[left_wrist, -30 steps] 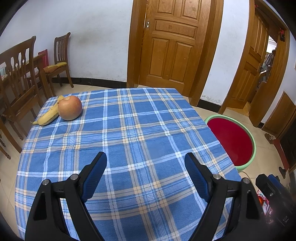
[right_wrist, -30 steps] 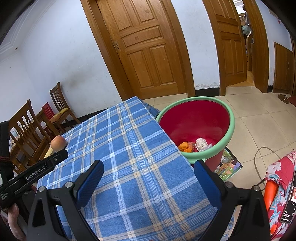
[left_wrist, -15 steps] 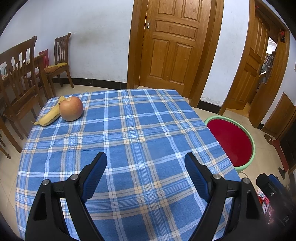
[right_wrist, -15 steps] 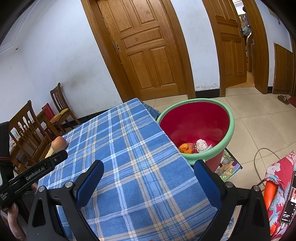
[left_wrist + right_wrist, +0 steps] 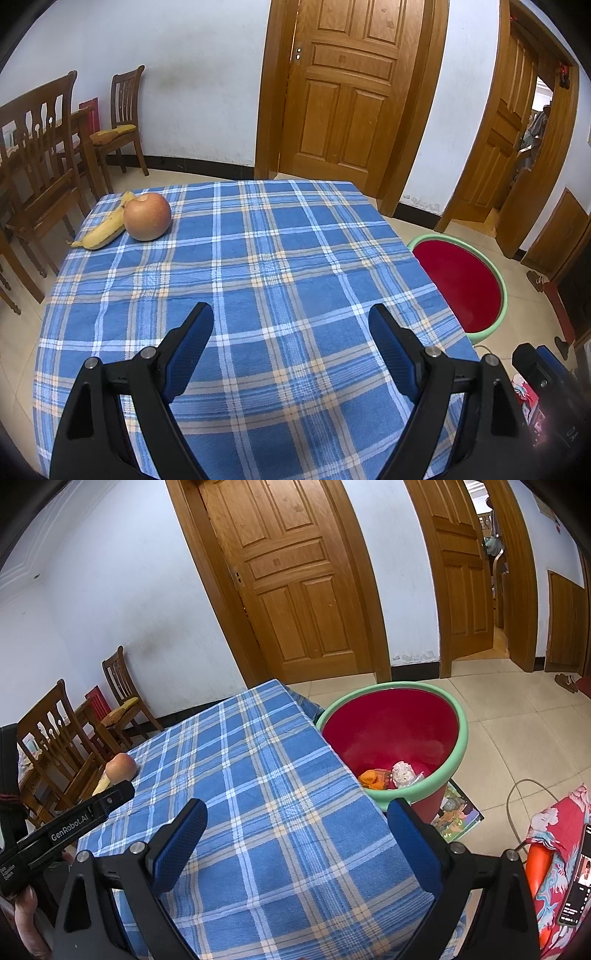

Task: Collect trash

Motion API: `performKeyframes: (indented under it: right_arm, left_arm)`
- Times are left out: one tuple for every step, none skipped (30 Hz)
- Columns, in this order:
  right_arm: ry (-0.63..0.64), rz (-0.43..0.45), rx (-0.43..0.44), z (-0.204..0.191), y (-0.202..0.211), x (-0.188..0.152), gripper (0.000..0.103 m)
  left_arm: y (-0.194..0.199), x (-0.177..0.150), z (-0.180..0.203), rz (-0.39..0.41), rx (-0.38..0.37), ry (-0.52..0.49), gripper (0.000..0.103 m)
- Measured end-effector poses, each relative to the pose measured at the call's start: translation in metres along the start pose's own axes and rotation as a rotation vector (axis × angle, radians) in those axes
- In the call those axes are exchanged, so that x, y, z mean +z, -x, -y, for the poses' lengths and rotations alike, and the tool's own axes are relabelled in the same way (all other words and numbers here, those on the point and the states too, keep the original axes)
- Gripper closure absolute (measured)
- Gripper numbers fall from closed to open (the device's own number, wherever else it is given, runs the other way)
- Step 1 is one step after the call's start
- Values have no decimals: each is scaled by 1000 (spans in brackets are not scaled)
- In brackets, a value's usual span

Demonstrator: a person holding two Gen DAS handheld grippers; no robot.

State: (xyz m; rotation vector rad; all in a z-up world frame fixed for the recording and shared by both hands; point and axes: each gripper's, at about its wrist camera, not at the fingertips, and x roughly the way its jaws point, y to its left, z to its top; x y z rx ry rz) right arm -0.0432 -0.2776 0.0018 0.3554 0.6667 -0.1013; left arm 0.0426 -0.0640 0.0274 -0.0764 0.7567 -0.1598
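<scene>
- Left wrist view: my left gripper [image 5: 290, 323] has its fingers spread wide with nothing between them, above the near part of the worktop [image 5: 280, 258].
- What is left on the cloth sits at the far left corner: an apple [image 5: 147, 216] touching a banana [image 5: 101, 230] just beside it. I judge these fruit rather than trash; sweeping them into the bin would be the obvious mistake.
- If I did go for the apple, it is round and would likely roll off the nearby edge when one finger nudges it first.
- The checked cloth looks loose; a dragged fingertip could bunch it and pull the fruit along.
- Only part of the red bin [image 5: 461, 284] shows past the right edge of the worktop here, so I cannot see its contents from this side.
- Right wrist view: my right gripper [image 5: 293, 825] is also gaping, empty, over the near right part of the worktop [image 5: 258, 757].
- The collected trash [image 5: 391, 777], an orange scrap and a crumpled white piece, lies at the bottom of the red bin [image 5: 458, 749], which stands on the tiled floor right beside the worktop's edge.
- Wooden chairs, two doors, white walls; a cable on the floor near the bin could snag a foot.
</scene>
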Motion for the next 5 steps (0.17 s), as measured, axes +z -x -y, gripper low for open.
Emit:
performKeyframes:
  right_arm:
    - [1, 1, 1, -1, 0, 1, 3]
    - [1, 1, 0, -1, 0, 1, 3]
    - [2, 2, -1, -1, 0, 1, 3]
    - [1, 1, -1, 0, 0, 0, 3]
    - [1, 1, 0, -1, -1, 0, 3]
  left_arm:
    - [2, 0, -2, 0, -1, 2, 18]
    - [2, -1, -2, 0, -1, 4, 18]
    - [3, -1, -3, 0, -1, 6, 18]
    - [3, -1, -4, 0, 1, 7, 17]
    - [3, -1, -5, -1, 3, 9, 17]
